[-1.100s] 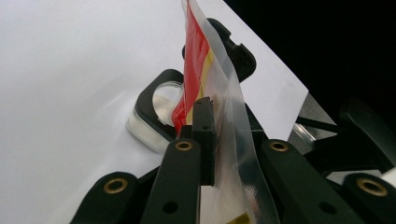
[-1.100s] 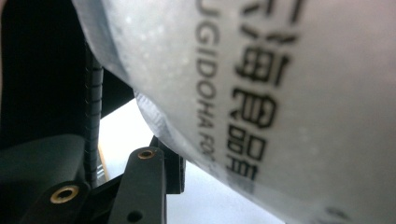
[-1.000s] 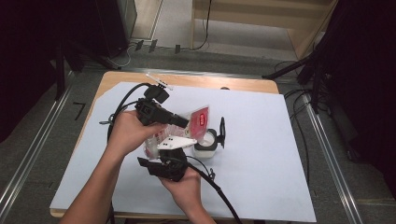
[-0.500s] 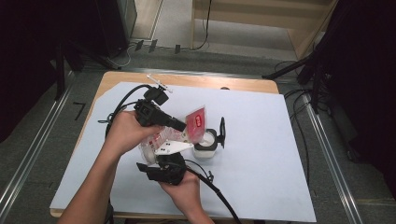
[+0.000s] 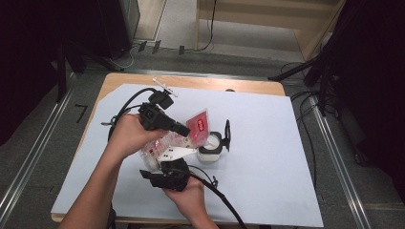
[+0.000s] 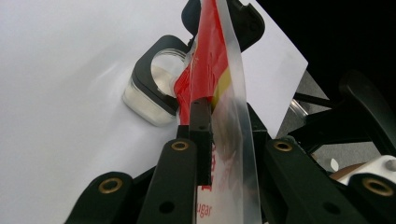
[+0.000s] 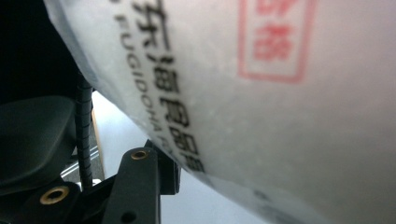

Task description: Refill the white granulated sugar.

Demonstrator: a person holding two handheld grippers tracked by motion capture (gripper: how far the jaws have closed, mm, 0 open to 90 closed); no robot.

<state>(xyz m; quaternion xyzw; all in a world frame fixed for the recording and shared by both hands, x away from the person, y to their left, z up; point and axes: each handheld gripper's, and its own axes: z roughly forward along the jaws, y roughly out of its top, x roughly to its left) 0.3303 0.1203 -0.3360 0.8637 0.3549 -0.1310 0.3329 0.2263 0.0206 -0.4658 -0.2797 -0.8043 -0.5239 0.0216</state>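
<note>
A sugar bag (image 5: 191, 131), clear plastic with a red label, is held tilted over a small clear jar (image 5: 210, 151). The jar's black flip lid (image 5: 227, 135) stands open. My left gripper (image 5: 185, 130) is shut on the bag's upper red part; in the left gripper view its jaws pinch the bag (image 6: 219, 60) above the jar (image 6: 150, 95). My right gripper (image 5: 168, 161) holds the bag's lower end from the near side. In the right gripper view the printed bag (image 7: 280, 93) lies right against the camera and hides one jaw.
A white sheet (image 5: 267, 157) covers the wooden table (image 5: 200, 82). Black cables (image 5: 131, 102) trail from both grippers. Dark stands and floor rails surround the table.
The bag's mouth has tipped slightly lower toward the jar. Both hands stay almost where they were.
</note>
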